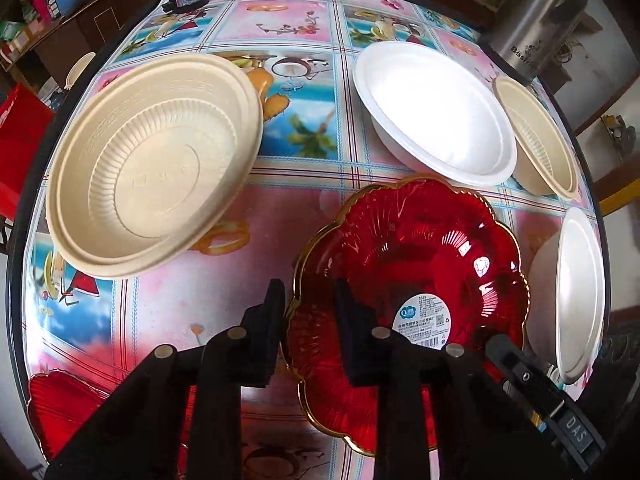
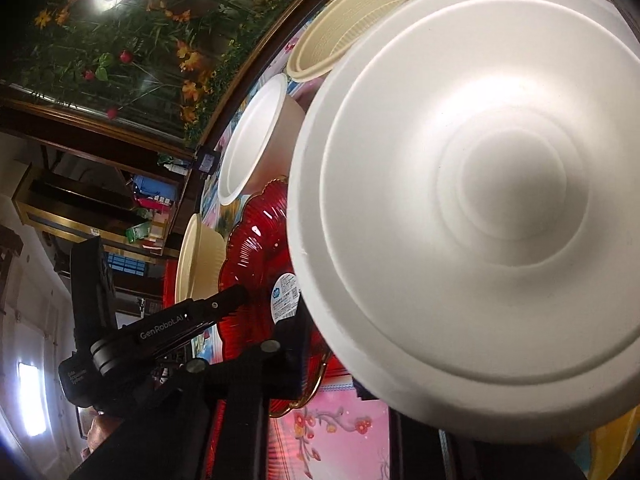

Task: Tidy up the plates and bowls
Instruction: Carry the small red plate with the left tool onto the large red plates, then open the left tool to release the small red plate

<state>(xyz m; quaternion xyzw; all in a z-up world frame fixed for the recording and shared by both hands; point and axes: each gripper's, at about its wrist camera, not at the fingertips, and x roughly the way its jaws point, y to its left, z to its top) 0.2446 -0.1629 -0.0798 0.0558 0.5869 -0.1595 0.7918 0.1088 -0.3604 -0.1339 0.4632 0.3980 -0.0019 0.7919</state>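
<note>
So your left gripper (image 1: 308, 320) pinches the red plate (image 1: 412, 280) rim; the right gripper's fingertips hide behind the white bowl (image 2: 480, 200), lower right, presumably clamped on it.

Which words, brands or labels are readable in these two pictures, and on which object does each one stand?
"GenRobot.AI": on the left gripper body.
"DAS": on the right gripper body.
"Bes...", cut off: on the steel flask.
Sticker in the red plate: print too small to read.
</note>
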